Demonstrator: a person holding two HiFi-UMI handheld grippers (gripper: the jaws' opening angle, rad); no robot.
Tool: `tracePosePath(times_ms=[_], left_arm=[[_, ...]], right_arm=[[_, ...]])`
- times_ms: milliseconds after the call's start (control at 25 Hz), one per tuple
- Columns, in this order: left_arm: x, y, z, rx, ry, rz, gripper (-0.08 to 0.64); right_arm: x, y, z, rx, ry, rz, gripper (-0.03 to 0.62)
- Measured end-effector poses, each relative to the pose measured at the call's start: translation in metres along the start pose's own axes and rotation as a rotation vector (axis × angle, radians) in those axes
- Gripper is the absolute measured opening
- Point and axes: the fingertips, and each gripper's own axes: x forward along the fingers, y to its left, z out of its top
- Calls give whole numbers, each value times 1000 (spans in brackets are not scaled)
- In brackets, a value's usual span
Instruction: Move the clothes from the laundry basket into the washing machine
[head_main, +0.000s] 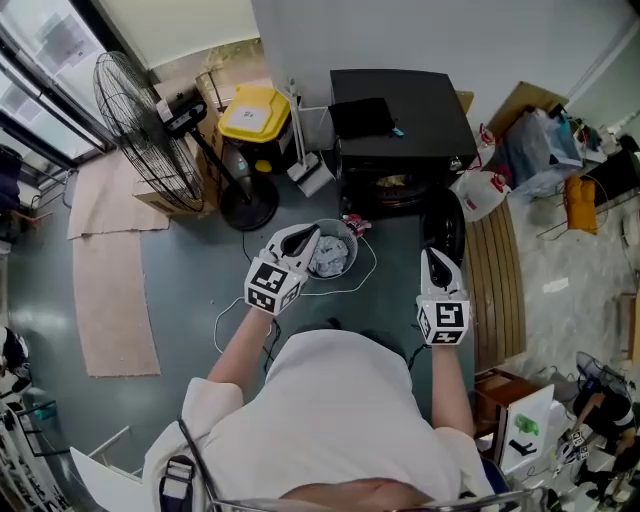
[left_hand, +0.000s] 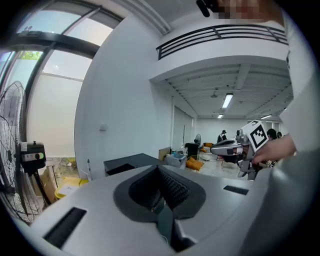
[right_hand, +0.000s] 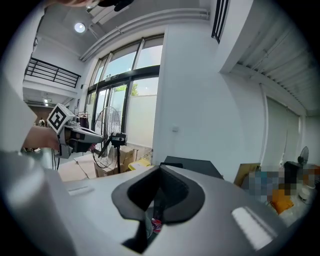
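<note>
From the head view, a small round laundry basket holding pale clothes stands on the floor in front of the black washing machine. The machine's dark door hangs open. My left gripper hovers over the basket's left rim, jaws shut with nothing in them. To the right of the basket, near the door, my right gripper is shut and empty. In the left gripper view, the closed pads point toward the machine's top. The right gripper view shows shut pads and the machine beyond.
A standing fan and a yellow-lidded bin are left of the machine. A slatted wooden board lies at the right, with a white jug beside the door. Cardboard sheets and a white cable lie on the floor.
</note>
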Motion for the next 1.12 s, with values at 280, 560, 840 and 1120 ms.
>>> tracePosePath(times_ms=[280,560,840,1120], left_arm=[[11,11,2,-13,4,32,6],[28,10,-4,-55,21,127,6],[45,-3,-4,-116,6,259,6],[52,-17,-15,-158,21,387,6]], right_arm=[[25,-9,2,-5,5,38,12],[50,-33,1,-31,12,137,12],[77,-65,-6,-59,36,270,12],[100,-80,-27,-72,59,406,12]])
